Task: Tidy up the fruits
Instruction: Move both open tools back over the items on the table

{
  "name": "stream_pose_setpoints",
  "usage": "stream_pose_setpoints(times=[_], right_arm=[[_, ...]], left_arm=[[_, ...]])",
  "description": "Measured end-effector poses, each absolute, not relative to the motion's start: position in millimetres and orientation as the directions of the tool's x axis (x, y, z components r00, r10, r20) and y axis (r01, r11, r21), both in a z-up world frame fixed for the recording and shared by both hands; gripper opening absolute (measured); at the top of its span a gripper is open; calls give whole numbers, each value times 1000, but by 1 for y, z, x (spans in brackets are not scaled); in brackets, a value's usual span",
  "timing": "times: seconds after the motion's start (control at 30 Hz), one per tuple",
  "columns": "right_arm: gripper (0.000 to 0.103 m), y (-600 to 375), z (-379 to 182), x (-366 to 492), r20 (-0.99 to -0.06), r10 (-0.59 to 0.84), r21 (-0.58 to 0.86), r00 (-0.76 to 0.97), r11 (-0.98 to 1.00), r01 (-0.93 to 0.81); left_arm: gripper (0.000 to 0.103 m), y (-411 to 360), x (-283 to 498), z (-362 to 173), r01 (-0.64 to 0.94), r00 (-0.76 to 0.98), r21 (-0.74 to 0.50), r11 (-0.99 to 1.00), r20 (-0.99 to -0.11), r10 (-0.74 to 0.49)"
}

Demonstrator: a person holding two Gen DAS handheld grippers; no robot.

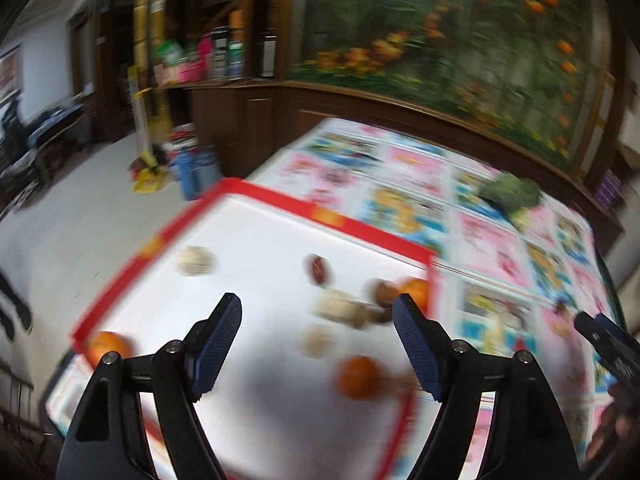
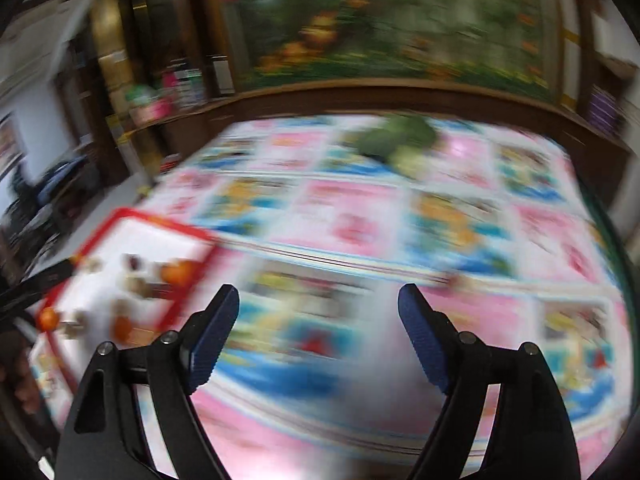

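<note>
both your claws, left (image 1: 318, 310) and right (image 2: 319, 300), gape empty, the oranges (image 1: 358, 378) sit on the red-rimmed tray (image 1: 288, 196), firm but roll-prone, so pinch one gently across its middle.

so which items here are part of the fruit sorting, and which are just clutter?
Job:
- oranges
- reddish fruit
- pale round pieces
- red-rimmed white tray

Lying about:
- green leafy bundle on patterned tablecloth
- shelf boxes
- blue bottles on floor
</note>
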State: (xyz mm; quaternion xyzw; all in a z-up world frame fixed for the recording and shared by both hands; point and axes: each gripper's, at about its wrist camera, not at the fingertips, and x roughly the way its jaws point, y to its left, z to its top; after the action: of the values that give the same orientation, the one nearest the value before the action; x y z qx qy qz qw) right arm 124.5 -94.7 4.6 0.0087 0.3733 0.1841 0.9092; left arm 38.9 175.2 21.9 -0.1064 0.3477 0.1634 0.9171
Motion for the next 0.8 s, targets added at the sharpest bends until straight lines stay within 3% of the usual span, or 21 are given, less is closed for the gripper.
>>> stream_pose_setpoints(times=[0.07, 0.13, 0.27, 0.53, 0.6, 0.63, 0.73, 0.8], right_arm=[[80, -131, -11, 136, -705, 281, 155, 651, 957, -245], [70, -162, -27, 147, -738, 251, 173, 627, 968, -183], [60, -186, -42, 162, -771, 216, 140, 600, 975, -171], [55, -169, -49, 200, -783, 224, 84, 581, 962, -259], [41, -168, -52, 205, -784, 195, 39, 590, 963, -266], [25, -169, -52, 206, -784, 183, 25, 594, 964, -263], [25, -180, -53, 204, -785, 167, 10, 597, 966, -258], [25, -195, -52, 201, -785, 150, 8, 600, 972, -233]], left_arm=[[78, 145, 50, 17, -308, 708, -69, 949, -683, 180], [78, 117, 60, 10, -249, 706, -53, 967, -694, 144], [78, 78, 77, -3, -168, 690, -31, 985, -717, 95], [78, 32, 102, -17, -87, 669, -23, 996, -743, 41], [78, 20, 111, -19, -63, 670, -21, 998, -741, 27], [78, 15, 114, -21, -54, 670, -22, 998, -742, 20], [76, -11, 136, -28, -9, 661, -33, 999, -750, -18], [69, -29, 147, -32, 32, 656, -33, 999, -754, -46]])
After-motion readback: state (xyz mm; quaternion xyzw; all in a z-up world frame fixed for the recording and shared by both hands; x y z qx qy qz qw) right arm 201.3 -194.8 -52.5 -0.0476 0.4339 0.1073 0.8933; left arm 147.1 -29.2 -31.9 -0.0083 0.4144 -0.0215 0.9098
